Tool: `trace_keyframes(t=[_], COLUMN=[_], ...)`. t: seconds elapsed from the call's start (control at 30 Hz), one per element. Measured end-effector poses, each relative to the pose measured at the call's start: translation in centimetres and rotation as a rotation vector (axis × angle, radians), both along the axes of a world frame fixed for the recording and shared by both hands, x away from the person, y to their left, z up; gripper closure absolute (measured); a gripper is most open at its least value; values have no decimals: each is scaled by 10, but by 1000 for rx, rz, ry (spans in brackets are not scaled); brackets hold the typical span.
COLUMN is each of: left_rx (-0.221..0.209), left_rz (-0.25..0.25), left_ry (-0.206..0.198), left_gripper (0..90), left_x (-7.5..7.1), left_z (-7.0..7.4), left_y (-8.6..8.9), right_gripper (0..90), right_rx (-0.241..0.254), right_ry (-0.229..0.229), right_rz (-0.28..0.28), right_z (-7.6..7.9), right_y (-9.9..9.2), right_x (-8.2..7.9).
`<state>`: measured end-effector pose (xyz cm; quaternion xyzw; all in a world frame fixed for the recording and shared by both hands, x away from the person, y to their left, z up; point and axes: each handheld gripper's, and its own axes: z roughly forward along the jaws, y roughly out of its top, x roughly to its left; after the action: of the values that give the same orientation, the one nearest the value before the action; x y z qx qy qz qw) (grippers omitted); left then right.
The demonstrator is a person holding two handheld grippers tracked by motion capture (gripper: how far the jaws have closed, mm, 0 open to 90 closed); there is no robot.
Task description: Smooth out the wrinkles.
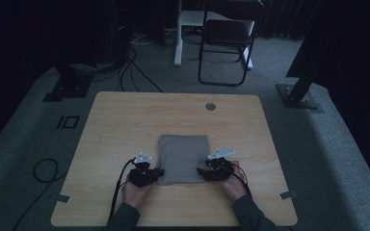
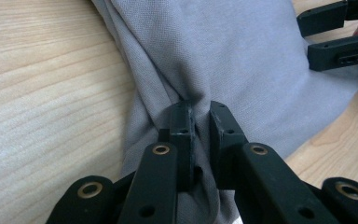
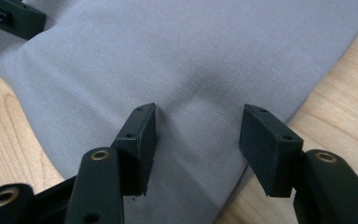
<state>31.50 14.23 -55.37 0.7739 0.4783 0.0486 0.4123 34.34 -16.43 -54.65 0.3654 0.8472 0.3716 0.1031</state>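
My right claw (image 3: 196, 140) stands open over the grey cloth (image 3: 191, 56), jaws apart, fabric flat between them. Wooden bench (image 3: 340, 116) on both sides. Left claw (image 3: 9, 16) beyond, upper corner.

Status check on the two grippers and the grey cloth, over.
Left gripper pinching a bunched fold at the grey cloth's near corner. Right gripper open, jaws straddling flat fabric at the other near corner. Table around it unobstructed.

Black hand-held gripper (image 1: 160, 173), brass rivets, grey three-cornered plate, black cable; dark sleeves.
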Motion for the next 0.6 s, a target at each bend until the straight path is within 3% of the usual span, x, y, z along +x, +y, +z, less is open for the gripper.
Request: trace_keyframes(t=[0.13, 0.33, 0.47, 0.53, 0.6], left_rx=[-4, 26, 32, 27, -3], left_rz=[17, 58, 120, 130, 145], left_ry=[-5, -26, -37, -32, -15], left_gripper=[819, 819, 816, 808, 763], left_x=[5, 20, 48, 53, 66], left_z=[-1, 0, 0, 0, 3], left_y=[2, 5, 11, 12, 16], right_gripper=[460, 459, 455, 449, 450], right_rx=[-6, -4, -15, -18, -34], right_ry=[-12, -28, -44, -36, -41], right_rz=[0, -16, -51, -70, -84], right_z=[-1, -2, -1, -1, 1], right_y=[3, 11, 25, 29, 33], right_x=[5, 23, 49, 59, 68])
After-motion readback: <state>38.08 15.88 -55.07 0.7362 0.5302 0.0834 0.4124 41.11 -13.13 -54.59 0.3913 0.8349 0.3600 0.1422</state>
